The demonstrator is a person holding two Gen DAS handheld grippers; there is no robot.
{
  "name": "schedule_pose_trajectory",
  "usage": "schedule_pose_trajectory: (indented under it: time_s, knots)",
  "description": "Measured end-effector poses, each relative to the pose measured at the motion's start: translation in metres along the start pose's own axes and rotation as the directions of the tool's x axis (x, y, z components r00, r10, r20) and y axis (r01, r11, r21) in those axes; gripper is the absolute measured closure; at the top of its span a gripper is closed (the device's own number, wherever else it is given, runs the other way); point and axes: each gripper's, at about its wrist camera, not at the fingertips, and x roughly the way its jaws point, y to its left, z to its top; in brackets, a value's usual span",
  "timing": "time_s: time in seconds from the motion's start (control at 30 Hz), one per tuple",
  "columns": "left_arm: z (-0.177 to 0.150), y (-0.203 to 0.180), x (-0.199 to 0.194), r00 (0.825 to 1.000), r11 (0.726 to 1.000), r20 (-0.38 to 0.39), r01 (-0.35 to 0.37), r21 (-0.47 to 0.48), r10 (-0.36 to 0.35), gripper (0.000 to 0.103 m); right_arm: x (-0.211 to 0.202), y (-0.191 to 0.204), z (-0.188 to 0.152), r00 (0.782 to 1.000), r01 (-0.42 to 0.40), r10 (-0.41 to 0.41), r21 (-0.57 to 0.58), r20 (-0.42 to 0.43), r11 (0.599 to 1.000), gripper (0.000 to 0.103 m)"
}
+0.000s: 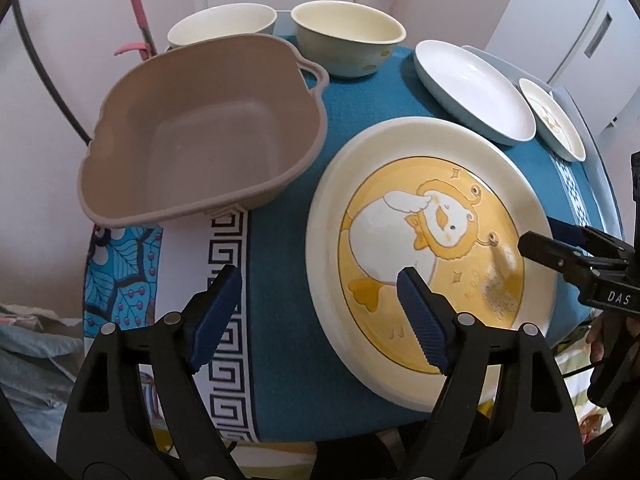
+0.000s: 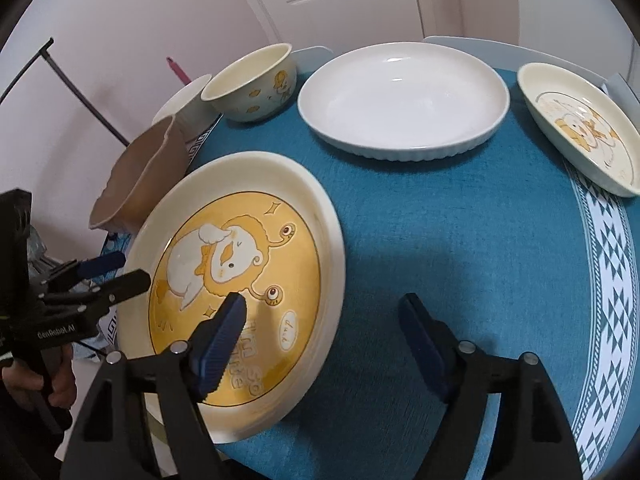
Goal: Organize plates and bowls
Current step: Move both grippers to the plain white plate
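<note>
A large cream plate with a yellow duck picture (image 1: 424,240) lies tilted on the blue tablecloth; it also shows in the right wrist view (image 2: 240,280). My left gripper (image 1: 316,304) is open, its jaws straddling the plate's near-left rim. My right gripper (image 2: 324,324) is open, its jaws straddling the plate's opposite rim; it shows in the left wrist view (image 1: 560,248). A white plate (image 2: 404,100), a small duck plate (image 2: 580,128), a duck bowl (image 2: 256,80) and a white bowl (image 1: 224,24) stand further back.
A brown plastic basin (image 1: 200,132) stands empty at the table's left edge. The blue tablecloth (image 2: 460,240) covers a small round table. A pink-handled tool (image 1: 138,12) and a black rack stand behind the basin, near the wall.
</note>
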Motion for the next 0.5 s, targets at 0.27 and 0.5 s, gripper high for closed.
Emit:
schedule_pose_trajectory:
  time_s: [0.27, 0.5]
  knots:
    - [0.012, -0.013, -0.062, 0.997, 0.999, 0.069, 0.046, 0.003, -0.046, 0.024, -0.054, -0.001, 0.017, 0.998, 0.021, -0.022, 0.022, 0.057, 1.000, 0.028]
    - [0.060, -0.049, -0.103, 0.973, 0.995, 0.212, 0.091, 0.037, -0.096, 0.000, -0.114, -0.004, 0.057, 0.985, 0.042, -0.041, -0.004, 0.165, 0.999, 0.000]
